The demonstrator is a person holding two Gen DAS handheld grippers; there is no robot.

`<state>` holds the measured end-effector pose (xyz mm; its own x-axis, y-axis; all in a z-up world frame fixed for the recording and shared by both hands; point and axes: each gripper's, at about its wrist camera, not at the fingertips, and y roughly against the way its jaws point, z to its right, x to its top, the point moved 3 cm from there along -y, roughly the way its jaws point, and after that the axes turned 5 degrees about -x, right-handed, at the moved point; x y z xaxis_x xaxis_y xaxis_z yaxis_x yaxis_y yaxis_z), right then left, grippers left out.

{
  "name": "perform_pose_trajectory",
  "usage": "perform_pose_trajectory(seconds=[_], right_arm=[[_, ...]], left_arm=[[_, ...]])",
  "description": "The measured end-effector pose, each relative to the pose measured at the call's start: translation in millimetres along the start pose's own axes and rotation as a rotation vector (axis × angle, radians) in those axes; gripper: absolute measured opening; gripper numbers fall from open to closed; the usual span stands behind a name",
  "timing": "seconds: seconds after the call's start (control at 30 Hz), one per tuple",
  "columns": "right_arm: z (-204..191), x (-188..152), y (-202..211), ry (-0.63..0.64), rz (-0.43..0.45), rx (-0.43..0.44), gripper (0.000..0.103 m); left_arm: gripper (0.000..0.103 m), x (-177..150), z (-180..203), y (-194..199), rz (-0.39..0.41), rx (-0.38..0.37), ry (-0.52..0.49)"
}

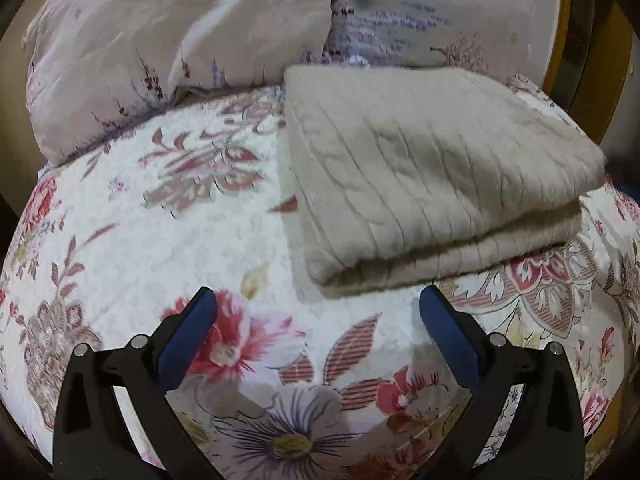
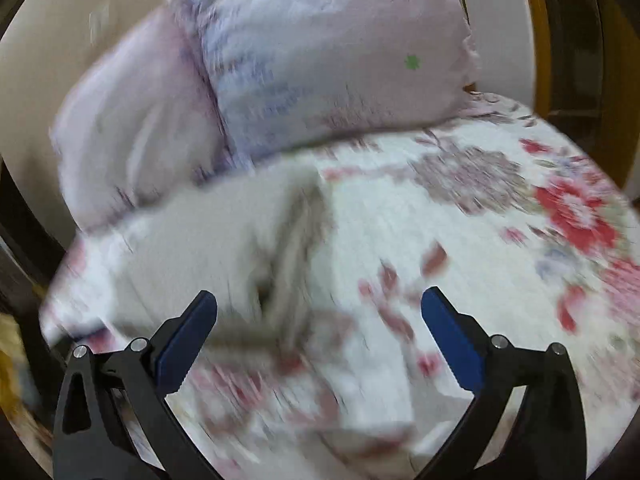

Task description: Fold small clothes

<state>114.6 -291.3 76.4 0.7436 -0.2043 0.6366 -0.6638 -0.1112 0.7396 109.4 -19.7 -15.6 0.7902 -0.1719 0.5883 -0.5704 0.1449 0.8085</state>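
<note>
A beige knit garment lies folded in a thick rectangle on the floral bedspread, just ahead and right of my left gripper. That gripper is open and empty, hovering above the bedspread short of the garment's near fold. In the right wrist view, which is blurred by motion, the same pale garment lies ahead and to the left of my right gripper. That gripper is open and empty too, over the bedspread.
Two pink and lilac pillows lean at the head of the bed behind the garment. A wooden frame stands at the right edge.
</note>
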Motion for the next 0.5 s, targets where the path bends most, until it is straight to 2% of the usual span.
perform_pose_trajectory(seconds=[0.17, 0.27, 0.5], right_arm=[[-41.4, -39.5, -26.2, 0.141, -0.152, -0.041, 0.102], [-56.7, -44.1, -34.3, 0.195, -0.138, -0.148, 0.102], [-54.7, -48.5, -34.1, 0.163, -0.139, -0.148, 0.102]], left_arm=[[0.101, -4.6, -3.0, 0.4, 0.007, 0.000, 0.033], [0.101, -5.6, -4.9, 0.7, 0.012, -0.010, 0.037], [0.101, -6.1, -4.8, 1.1, 0.017, -0.011, 0.041]])
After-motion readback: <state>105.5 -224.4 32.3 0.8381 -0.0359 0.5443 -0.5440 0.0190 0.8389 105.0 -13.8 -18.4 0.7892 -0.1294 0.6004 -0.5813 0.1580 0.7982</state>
